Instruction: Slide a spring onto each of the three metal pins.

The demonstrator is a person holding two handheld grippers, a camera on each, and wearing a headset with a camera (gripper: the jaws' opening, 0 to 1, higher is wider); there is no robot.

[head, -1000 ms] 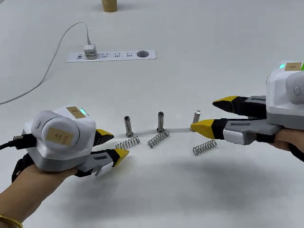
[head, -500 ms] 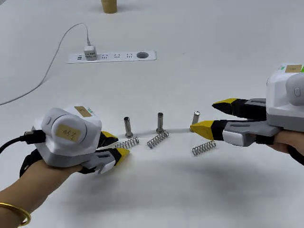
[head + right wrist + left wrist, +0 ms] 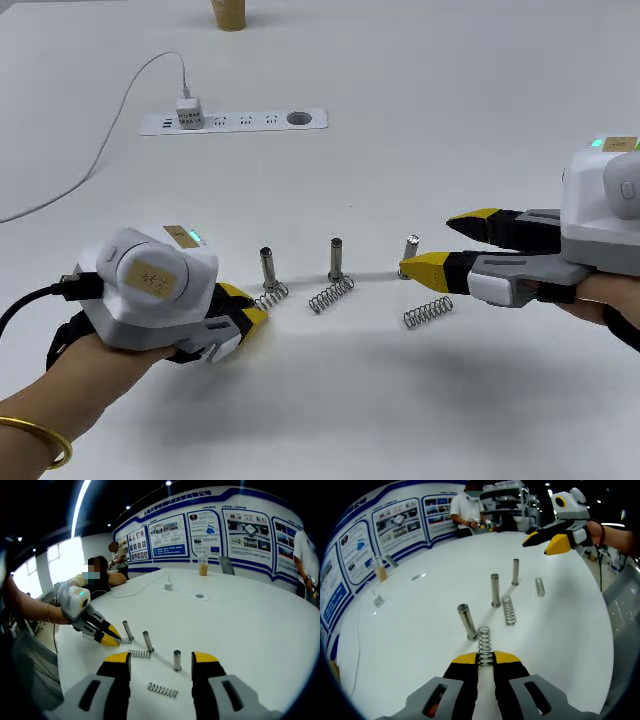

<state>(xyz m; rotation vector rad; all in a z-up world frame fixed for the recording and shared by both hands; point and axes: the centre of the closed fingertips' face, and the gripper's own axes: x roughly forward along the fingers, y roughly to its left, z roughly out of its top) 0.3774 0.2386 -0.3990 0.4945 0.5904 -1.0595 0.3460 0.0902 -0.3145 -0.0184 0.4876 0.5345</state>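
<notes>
While a spring (image 3: 484, 637), lying on the table (image 3: 420, 645) just beside the left pin (image 3: 467, 621), was pinched at its near end by the left gripper (image 3: 485, 656), the right gripper (image 3: 161, 658) was held spread near the right pin (image 3: 177, 660); a second spring (image 3: 331, 293) and a third spring (image 3: 428, 312) were seen lying flat.

Head view peers steeply down at the table (image 3: 420, 120), three pins (image 3: 337, 258) dead centre. Left gripper view skims low, tight on the near spring (image 3: 484, 641), right gripper (image 3: 536, 547) at one o'clock. Right gripper view rides higher and further back, left gripper (image 3: 113, 640) at nine o'clock. All share the pins.
</notes>
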